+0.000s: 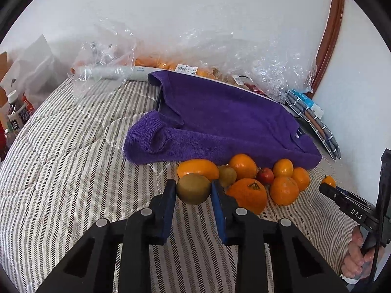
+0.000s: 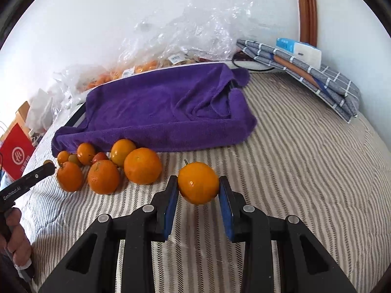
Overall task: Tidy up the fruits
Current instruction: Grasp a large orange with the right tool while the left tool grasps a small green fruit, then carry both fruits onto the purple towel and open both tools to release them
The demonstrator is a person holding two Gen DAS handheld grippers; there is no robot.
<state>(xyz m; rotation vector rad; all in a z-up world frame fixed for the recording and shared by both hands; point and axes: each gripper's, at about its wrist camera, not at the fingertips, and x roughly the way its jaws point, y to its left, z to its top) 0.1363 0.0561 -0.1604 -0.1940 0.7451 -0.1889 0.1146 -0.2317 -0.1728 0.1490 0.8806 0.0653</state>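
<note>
Left gripper (image 1: 193,191) clamped on a kiwi (image 1: 193,188), right gripper (image 2: 198,189) clamped on an orange (image 2: 198,182), both lifted from the pile (image 1: 266,183); next, likely sort each by kind

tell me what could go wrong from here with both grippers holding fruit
1. The left gripper pinches the round kiwi only at its sides, so it could slip out or bruise.
2. The right gripper holds a smooth orange the same way; a drop would send it rolling across the striped bedding.
3. The fruit pile sits loose on soft bedding, so a nudge may scatter it.
</note>
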